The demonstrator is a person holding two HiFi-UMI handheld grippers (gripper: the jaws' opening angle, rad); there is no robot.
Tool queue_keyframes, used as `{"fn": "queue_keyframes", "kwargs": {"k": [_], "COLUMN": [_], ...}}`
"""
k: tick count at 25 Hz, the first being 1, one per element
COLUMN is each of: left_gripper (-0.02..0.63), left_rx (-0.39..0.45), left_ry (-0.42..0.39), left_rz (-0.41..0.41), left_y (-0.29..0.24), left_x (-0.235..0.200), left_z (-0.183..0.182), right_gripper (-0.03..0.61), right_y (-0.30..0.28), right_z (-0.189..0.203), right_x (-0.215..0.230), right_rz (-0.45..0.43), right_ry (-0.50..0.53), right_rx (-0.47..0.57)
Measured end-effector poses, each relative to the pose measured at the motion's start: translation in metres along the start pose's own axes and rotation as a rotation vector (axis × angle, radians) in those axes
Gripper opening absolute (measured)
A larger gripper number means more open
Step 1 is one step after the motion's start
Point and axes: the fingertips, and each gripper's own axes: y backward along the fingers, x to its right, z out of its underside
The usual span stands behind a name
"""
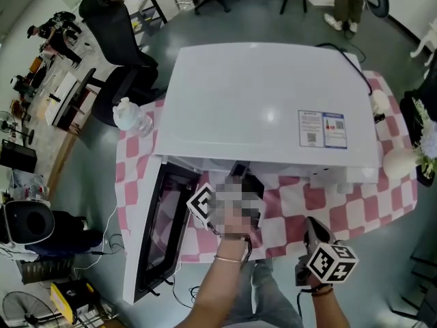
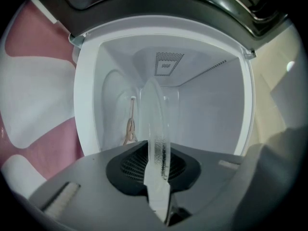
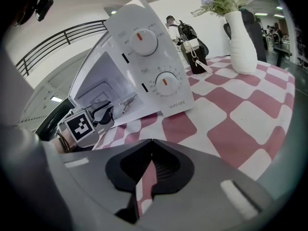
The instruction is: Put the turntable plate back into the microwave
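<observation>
Glass plate [image 2: 156,129] is sitting edge-on in my L gripper [image 2: 158,174], jaws clamping on its rim w/ the rest sticking out ahead, right at the microwave [image 2: 211,114] mouth and pointing into the white cavity. Microwave door [image 1: 160,238] is hanging wide open. My R gripper [image 3: 149,166] is hovering in front of the microwave on its dial side, jaws pressing together w/ nothing btwn them, tilting down toward the checked cloth [image 3: 231,124] under the microwave. Vase [image 3: 240,42] is standing beside the microwave.

office-like workroom: swivel chairs [image 1: 113,19], cluttered desk [image 1: 58,94] (grey floor [image 1: 89,176])
</observation>
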Motion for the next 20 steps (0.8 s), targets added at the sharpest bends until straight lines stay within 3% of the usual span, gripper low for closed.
{"fn": "queue_keyframes", "kwargs": {"k": [20], "left_gripper": [0.043], "left_rx": [0.012], "left_ry": [0.013], "left_rz": [-0.006], "left_y": [-0.019], "left_x": [0.001], "left_z": [-0.008], "right_gripper": [0.011], "right_y": [-0.007], "right_z": [-0.004], "right_x": [-0.003], "right_rz": [-0.007], "right_ry": [-0.025], "right_rx": [0.002]}}
